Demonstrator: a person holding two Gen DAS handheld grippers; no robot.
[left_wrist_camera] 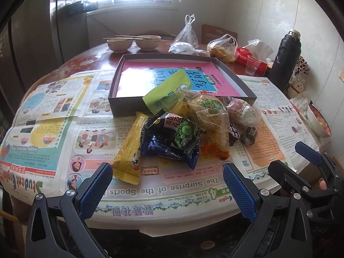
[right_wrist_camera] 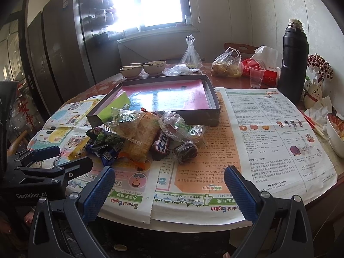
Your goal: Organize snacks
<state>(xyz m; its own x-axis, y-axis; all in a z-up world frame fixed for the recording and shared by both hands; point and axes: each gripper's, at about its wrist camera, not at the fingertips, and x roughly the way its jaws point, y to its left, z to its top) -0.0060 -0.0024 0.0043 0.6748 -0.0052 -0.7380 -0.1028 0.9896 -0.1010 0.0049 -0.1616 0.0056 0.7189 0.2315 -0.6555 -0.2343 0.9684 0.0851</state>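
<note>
A heap of snack packets (left_wrist_camera: 182, 129) lies on newspaper in front of a shallow dark box (left_wrist_camera: 120, 99) with a pink book inside. The heap holds a yellow bar (left_wrist_camera: 129, 150), a black pea packet (left_wrist_camera: 180, 135), a green packet (left_wrist_camera: 167, 92) leaning on the box wall, clear-wrapped cakes (left_wrist_camera: 210, 116) and a dark chocolate bar (right_wrist_camera: 162, 144). My left gripper (left_wrist_camera: 167, 187) hovers open at the table's near edge, short of the heap. My right gripper (right_wrist_camera: 169, 188) is open too, near the edge, right of the left one. The box (right_wrist_camera: 202, 116) stands just behind the heap (right_wrist_camera: 137, 135).
Two bowls (left_wrist_camera: 133, 42) with chopsticks sit at the back. Plastic bags (left_wrist_camera: 221, 47), a red tissue pack (right_wrist_camera: 268, 73), a clear cup (right_wrist_camera: 257, 76) and a black flask (right_wrist_camera: 295, 60) stand back right. A food bowl (right_wrist_camera: 335, 133) is at the right edge.
</note>
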